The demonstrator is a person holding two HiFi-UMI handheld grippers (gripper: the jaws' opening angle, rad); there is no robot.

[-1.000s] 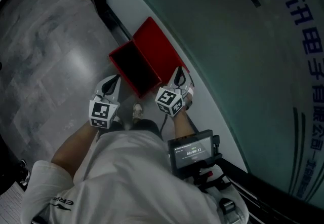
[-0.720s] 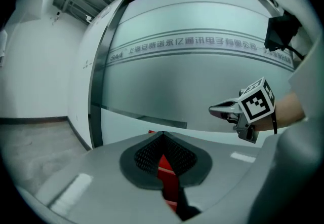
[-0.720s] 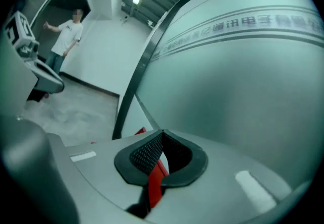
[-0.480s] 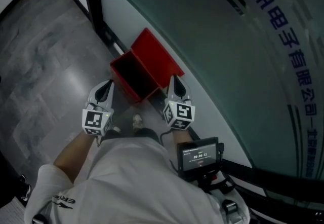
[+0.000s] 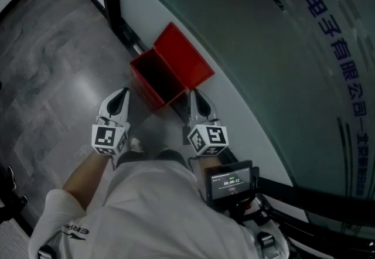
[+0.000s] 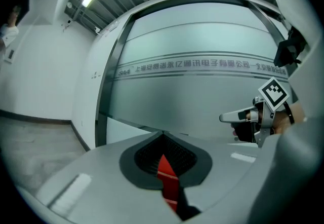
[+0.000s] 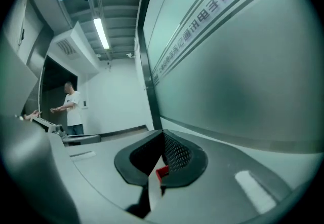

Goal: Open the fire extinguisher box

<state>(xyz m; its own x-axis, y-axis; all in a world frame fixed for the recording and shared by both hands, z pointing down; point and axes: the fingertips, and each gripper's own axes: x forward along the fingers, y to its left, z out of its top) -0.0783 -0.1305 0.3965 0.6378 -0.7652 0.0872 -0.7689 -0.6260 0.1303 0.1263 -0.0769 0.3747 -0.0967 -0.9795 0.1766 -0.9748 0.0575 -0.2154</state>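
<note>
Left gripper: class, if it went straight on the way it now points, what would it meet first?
Probably the frosted glass wall with its grey lettering band: the left gripper points about level at it, passing above the open red box glimpsed low behind its jaws. Depth is unclear.

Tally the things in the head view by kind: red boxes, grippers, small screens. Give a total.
Red box: 1
Grippers: 2, the left gripper and the right gripper
Small screen: 1
Total: 4
</note>
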